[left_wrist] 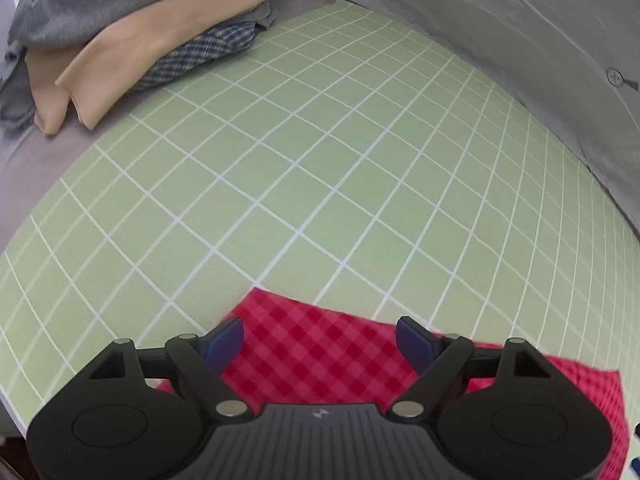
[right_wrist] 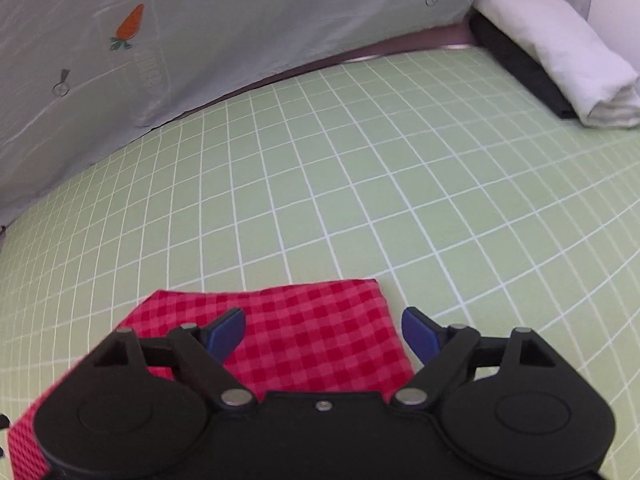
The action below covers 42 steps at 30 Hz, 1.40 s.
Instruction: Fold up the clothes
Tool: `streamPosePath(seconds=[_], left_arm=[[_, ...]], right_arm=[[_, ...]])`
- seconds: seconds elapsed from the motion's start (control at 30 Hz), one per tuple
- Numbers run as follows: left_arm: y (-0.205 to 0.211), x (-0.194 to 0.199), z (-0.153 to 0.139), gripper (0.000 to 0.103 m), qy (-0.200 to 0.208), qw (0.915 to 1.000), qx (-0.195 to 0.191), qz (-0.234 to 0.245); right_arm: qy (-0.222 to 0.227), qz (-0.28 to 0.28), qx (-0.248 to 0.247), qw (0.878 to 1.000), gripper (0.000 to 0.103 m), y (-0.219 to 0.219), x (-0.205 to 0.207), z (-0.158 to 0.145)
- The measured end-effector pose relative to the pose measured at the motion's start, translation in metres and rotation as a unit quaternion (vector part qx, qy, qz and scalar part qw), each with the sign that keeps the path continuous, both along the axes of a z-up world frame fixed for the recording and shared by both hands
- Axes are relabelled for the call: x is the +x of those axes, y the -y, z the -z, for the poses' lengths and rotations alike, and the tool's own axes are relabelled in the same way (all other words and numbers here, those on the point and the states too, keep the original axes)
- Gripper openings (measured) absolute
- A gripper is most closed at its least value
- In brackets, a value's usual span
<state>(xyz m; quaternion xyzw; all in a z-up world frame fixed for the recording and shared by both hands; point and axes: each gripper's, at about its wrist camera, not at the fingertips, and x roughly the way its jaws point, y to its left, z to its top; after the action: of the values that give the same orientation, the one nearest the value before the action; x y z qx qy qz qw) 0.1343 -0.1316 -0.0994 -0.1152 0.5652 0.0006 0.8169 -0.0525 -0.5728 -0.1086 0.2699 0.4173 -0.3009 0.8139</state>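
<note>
Red checked cloth [left_wrist: 320, 356] lies flat on the green grid mat [left_wrist: 320, 160], near edge. Your left gripper [left_wrist: 320, 340] and right gripper [right_wrist: 324, 334] hover above its 2 far corners, fingers apart, likely lining up a fold.

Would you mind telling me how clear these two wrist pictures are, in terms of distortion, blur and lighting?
Left wrist: fisheye bends the mat grid into curves; the red cloth edge looks slightly smeared; light is soft and even. Right wrist: same bowing of the grid; the cloth checks are softly blurred; no glare or hard shadows, dark corners from the lens.
</note>
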Motion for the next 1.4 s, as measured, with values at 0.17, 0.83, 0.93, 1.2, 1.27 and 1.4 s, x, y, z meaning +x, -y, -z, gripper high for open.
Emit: streamPosePath(seconds=[0.17, 0.83, 0.93, 1.2, 1.27, 1.4], left_arm=[[0.02, 0.008, 0.011, 0.085, -0.018, 0.9998, 0.004, 0.009], [0.019, -0.033, -0.014, 0.0, 0.043, 0.9989, -0.003, 0.019], [0.012, -0.046, -0.014, 0.0, 0.043, 0.9989, -0.004, 0.018], [0.006, -0.067, -0.009, 0.017, 0.03, 0.9985, 0.004, 0.046], [0.008, -0.069, -0.009, 0.028, 0.033, 0.9978, 0.004, 0.057], [0.012, -0.071, -0.009, 0.062, 0.04, 0.9962, 0.004, 0.077]], right_arm=[[0.0, 0.039, 0.051, 0.998, 0.086, 0.018, 0.021, 0.022], [0.083, -0.004, -0.039, 0.996, 0.003, -0.009, -0.02, -0.023], [0.096, -0.011, -0.054, 0.994, 0.003, -0.02, -0.034, -0.034], [0.062, -0.019, -0.058, 0.996, 0.005, -0.036, -0.065, -0.027], [0.057, -0.011, -0.05, 0.997, 0.006, -0.036, -0.073, -0.021], [0.056, -0.007, -0.048, 0.997, 0.006, -0.038, -0.078, -0.018]])
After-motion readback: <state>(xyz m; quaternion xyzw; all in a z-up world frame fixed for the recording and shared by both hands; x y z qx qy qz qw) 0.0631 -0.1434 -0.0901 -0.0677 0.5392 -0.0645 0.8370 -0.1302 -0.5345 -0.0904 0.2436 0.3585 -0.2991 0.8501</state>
